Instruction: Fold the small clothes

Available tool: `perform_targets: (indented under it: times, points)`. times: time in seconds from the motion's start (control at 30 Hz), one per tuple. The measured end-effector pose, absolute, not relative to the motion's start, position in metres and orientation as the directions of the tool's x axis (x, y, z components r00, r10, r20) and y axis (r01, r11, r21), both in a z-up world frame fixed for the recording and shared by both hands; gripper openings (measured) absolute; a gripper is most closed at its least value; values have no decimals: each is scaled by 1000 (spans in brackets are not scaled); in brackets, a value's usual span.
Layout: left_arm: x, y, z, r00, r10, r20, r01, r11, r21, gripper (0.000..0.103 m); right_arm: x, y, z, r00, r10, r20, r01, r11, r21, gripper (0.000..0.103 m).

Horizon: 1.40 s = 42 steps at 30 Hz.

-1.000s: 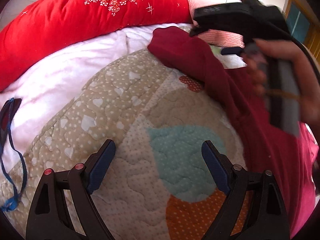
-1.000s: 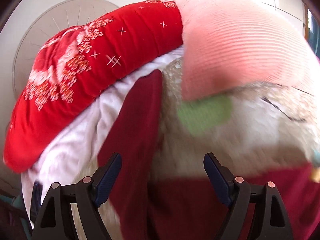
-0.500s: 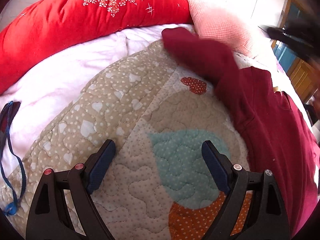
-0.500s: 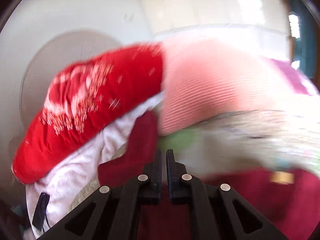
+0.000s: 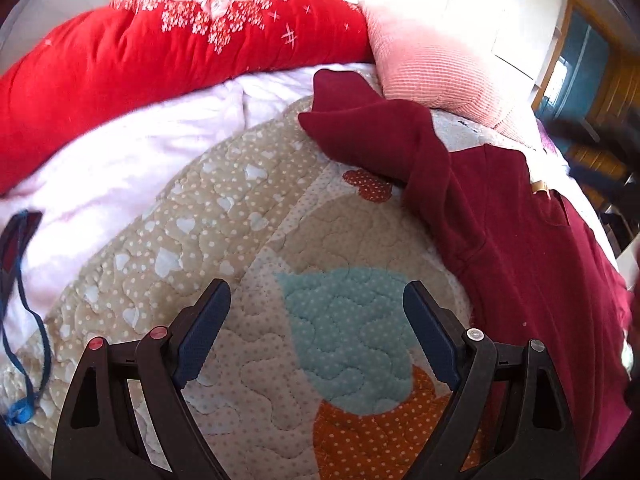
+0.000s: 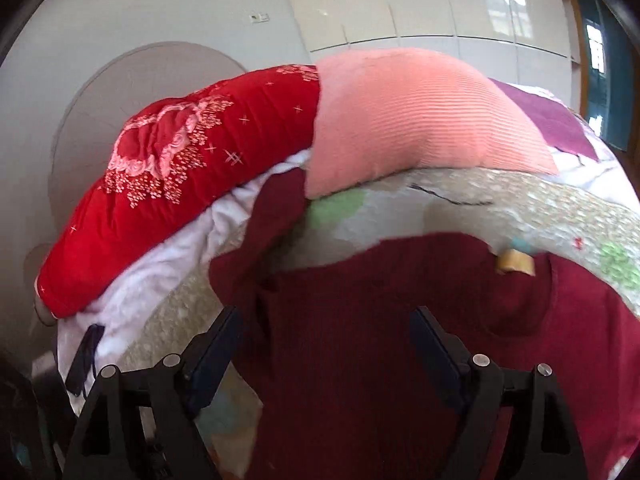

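A dark maroon sweater (image 5: pixel 520 240) lies spread on the patchwork quilt (image 5: pixel 240 220), with a tan neck label (image 5: pixel 540 187). Its sleeve (image 5: pixel 368 132) reaches up-left toward the pillows and is creased into a bend. My left gripper (image 5: pixel 316 286) hovers open over the quilt's teal patch, left of the sweater, with nothing between its fingers. In the right wrist view my right gripper (image 6: pixel 326 312) is over the sweater's body (image 6: pixel 380 340) near the shoulder. Its jaws are opening wide, and the cloth lies beneath them, not pinched.
A red embroidered pillow (image 5: pixel 140 60) and a pink ribbed pillow (image 5: pixel 432 68) line the far edge of the bed. A white blanket (image 5: pixel 120 160) lies between the pillows and the quilt. A blue strap (image 5: pixel 20 320) lies at the left edge.
The right gripper shut, then opened wide again while drawing back from the sleeve's end to the sweater's body. It left the left wrist view. The sleeve now lies bent. The left gripper kept still.
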<state>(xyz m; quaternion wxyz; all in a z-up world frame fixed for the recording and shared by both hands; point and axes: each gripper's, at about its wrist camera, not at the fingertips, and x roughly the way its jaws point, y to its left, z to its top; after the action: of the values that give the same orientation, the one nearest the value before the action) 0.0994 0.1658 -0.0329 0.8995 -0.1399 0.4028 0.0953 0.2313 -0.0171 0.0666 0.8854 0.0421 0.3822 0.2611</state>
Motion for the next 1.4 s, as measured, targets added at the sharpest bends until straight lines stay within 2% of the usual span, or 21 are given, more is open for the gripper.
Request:
perform_targets:
  times: [0.13,0.3,0.33,0.37,0.4,0.43,0.47,0.57,0.7,0.8,0.9,0.93,1.03,1.07,1.2,1.4]
  points:
    - [101,173,-35,653,25,-757,-281,936,-212,88,297,53,53,499,511,-700,-472,838,275,84]
    - [102,188,-40,650,-6,-760,-308,912,-271,88,388,103,14,433,459,-775,-407,867,286,84]
    - [102,190,-41,652,-13,-758,-313,906,-285,88,400,107,6,410,465,-784,-388,867,311,78]
    - [102,191,-42,656,-15,-754,-316,902,-293,88,408,112,-2,387,478,-788,-376,862,339,56]
    - [102,191,-42,659,-13,-752,-315,903,-292,88,415,117,-9,362,495,-790,-375,853,363,39]
    - [103,190,-42,658,-11,-753,-314,905,-287,88,417,123,-15,361,482,-798,-386,856,343,8]
    - [104,190,-42,656,-8,-755,-311,908,-280,88,416,128,-16,373,465,-803,-401,861,313,6]
    - [104,190,-41,655,-9,-756,-307,911,-277,88,396,124,-1,412,502,-760,-451,837,309,5]
    - [102,190,-38,660,-6,-751,-307,910,-277,88,339,51,69,523,585,-619,-482,803,352,5]
    - [99,187,-35,667,7,-745,-304,915,-264,88,282,-24,112,654,516,-554,-432,855,286,5]
    - [99,182,-29,682,6,-731,-289,921,-262,88,231,-90,110,728,366,-580,-326,929,176,5]
    - [99,179,-27,688,-3,-726,-278,922,-268,88,219,-106,99,730,316,-606,-288,946,147,9]
    - [99,168,-17,703,-65,-708,-223,926,-306,88,205,-148,45,609,245,-754,-199,968,154,48]
    - [98,162,-12,710,-79,-700,-205,927,-313,88,202,-163,35,575,268,-773,-183,963,198,48]
    - [105,129,12,726,-117,-677,-123,947,-296,88,177,-213,24,609,282,-741,-90,953,289,50]
    - [134,83,24,733,-87,-675,-30,987,-160,88,184,-264,28,661,192,-725,81,943,323,54]
